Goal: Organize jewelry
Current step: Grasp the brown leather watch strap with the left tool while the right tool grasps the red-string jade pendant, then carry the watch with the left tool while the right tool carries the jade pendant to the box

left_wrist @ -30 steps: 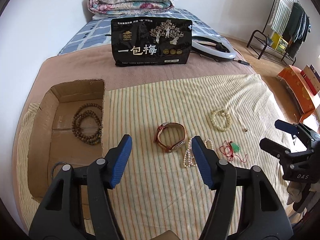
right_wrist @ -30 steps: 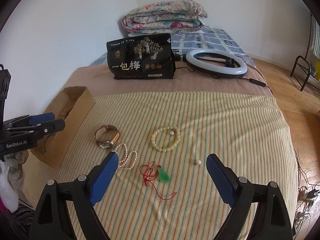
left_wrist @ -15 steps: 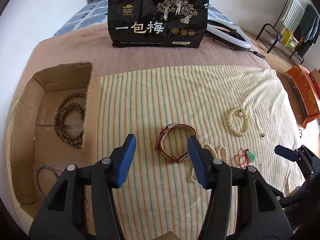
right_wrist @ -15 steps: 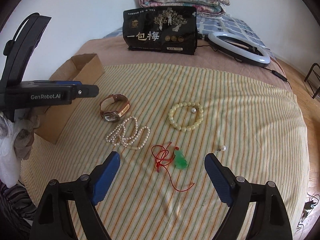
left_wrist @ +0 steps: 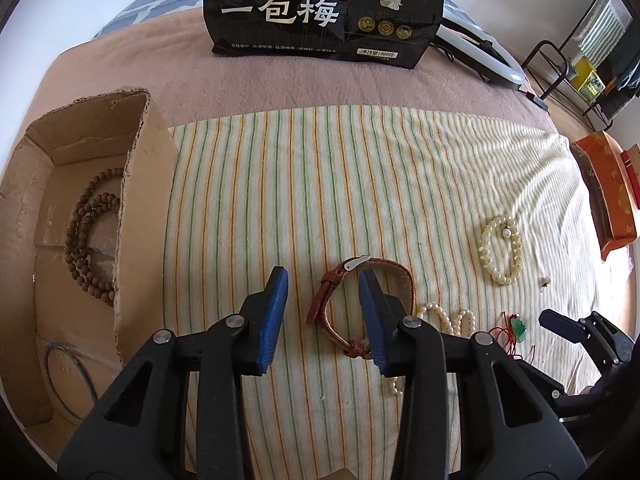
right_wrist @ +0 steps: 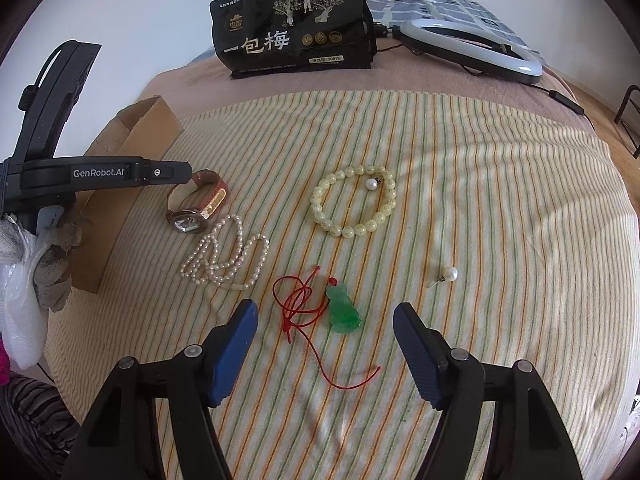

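The left tongs (left_wrist: 323, 294) sit low over the striped cloth (left_wrist: 280, 184) on the bed, their jaws narrowed and just now closing, with one side of the brown leather watch (left_wrist: 326, 304) strap between the blue pads; whether the pads already press the strap I cannot tell. The right tongs (right_wrist: 325, 322) hang above the same cloth with jaws fairly wide, also just closing in, and the green jade pendant (right_wrist: 343, 309) on its red cord (right_wrist: 298, 300) lies between them, untouched.

Taking the watch as the landmark: a coiled pearl strand (right_wrist: 224, 254) lies just beside it on the near side, a pale bead bracelet (right_wrist: 354, 200) (with a single pearl inside its ring) lies farther to the right, and a loose pearl earring (right_wrist: 448, 274) rests beyond that, well apart. To the watch's left stands an open cardboard box (left_wrist: 132, 160), holding a dark wooden bead string (left_wrist: 86, 236) and a thin dark ring (left_wrist: 66, 364). Far behind the watch a black snack bag (left_wrist: 324, 8) stands upright, a ring light (right_wrist: 472, 50) beside it.
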Tool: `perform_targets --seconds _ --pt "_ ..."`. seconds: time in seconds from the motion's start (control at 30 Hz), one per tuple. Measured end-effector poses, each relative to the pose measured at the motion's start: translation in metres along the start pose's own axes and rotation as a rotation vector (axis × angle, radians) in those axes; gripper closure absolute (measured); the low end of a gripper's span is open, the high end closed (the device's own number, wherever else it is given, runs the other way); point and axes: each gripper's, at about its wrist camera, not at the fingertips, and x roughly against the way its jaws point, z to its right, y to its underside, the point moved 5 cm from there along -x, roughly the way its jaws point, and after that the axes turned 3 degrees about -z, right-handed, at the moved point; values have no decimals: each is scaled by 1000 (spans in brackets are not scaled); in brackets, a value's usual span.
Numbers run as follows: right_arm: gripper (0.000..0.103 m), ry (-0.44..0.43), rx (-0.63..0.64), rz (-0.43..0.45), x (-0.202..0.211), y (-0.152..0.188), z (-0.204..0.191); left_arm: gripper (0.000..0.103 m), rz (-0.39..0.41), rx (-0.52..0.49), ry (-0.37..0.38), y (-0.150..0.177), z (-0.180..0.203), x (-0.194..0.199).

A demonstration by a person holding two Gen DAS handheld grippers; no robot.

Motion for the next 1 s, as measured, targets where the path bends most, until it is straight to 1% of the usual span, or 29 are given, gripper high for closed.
perform_targets --seconds 0.03,0.07,0.1,0.27,0.3,0.4,0.43,0.47,0.53,0.57,0.6,0.63,0.73,1.0 --pt "34 -2 0 -5 -2 1 0 66 -5 -5 -5 1 0 -2" --pt "35 -3 3 -11 -5 1 0 70 -10 -11 -14 1 0 -5" --pt "36 -1 6 -16 -7 1 0 72 -16 -14 -22 2 0 -7" --pt "37 18 23 -23 -15 0 0 74 -32 -11 -35 5 -3 -18" --pt "40 30 32 -25 -17 0 0 75 -30 -16 -37 5 -3 -18" --pt "48 61 53 -22 -19 -2 0 83 -28 -25 -36 5 -1 -18" --pt "54 66 57 -20 -20 -2 0 88 -26 -28 -39 4 0 -18" --pt "57 73 61 -18 -20 -2 0 90 -25 -32 -42 4 1 -18" --pt "73 83 72 -18 -21 -2 -1 92 -22 -39 -51 4 3 -18" --pt "78 80 74 -17 -20 -2 -2 92 -20 -42 -54 4 3 -18" --pt "86 74 71 -17 -20 -3 -2 92 -19 -43 -55 4 4 -18" --pt "89 69 65 -17 -19 -3 -1 93 -18 -43 -54 4 4 -17" --pt "89 61 59 -11 -18 -2 0 95 -12 -47 -58 4 5 -15" --pt "89 83 71 26 -5 -5 -5 96 20 -49 -49 3 8 -3"
